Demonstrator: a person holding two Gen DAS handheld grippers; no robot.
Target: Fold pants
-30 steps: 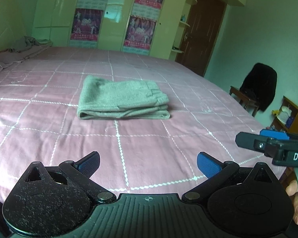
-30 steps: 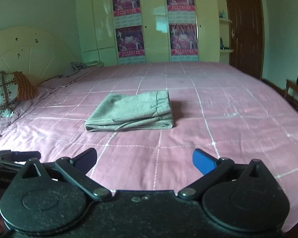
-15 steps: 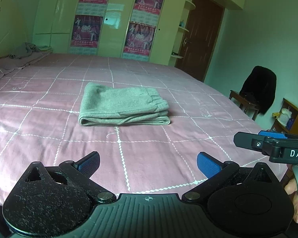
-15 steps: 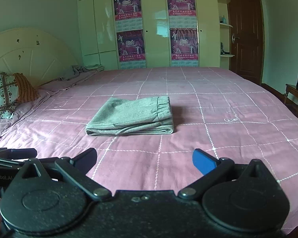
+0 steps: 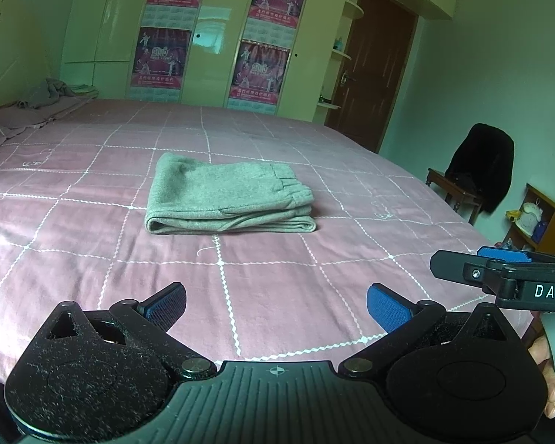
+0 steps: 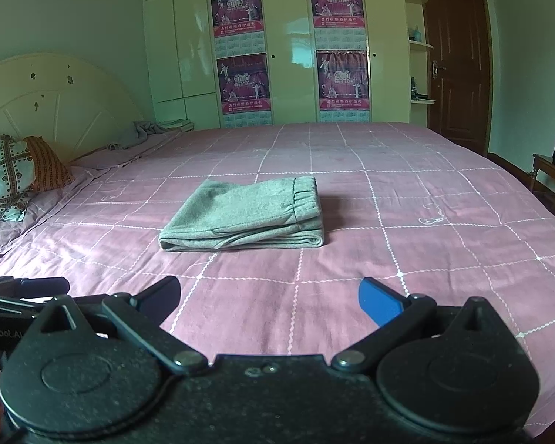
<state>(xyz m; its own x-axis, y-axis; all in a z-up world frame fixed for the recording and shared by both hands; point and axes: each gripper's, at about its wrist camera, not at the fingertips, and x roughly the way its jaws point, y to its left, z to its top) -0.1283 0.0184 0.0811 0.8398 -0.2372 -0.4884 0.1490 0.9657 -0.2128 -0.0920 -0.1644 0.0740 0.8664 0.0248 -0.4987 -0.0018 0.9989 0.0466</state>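
Grey pants (image 5: 229,199) lie folded into a compact rectangle in the middle of the pink checked bed (image 5: 92,259), waistband to the right. The same pants (image 6: 248,218) show in the right wrist view on the bed (image 6: 444,244). My left gripper (image 5: 276,305) is open, well short of the pants, over the near bed edge, with nothing between its blue pads. My right gripper (image 6: 268,298) is also open and empty, held back the same way. The right gripper (image 5: 499,273) appears from the side at the right of the left wrist view.
A wardrobe with posters (image 5: 218,37) and a brown door (image 5: 370,66) stand behind the bed. A chair with a dark coat (image 5: 477,170) is at the right. Pillows (image 6: 7,177) and a headboard (image 6: 48,100) are at the left. A crumpled blanket (image 5: 48,92) lies far back.
Both grippers have pulled back and tilted up, so the pants sit lower and farther in both views. Both stay open. The pants have not moved.
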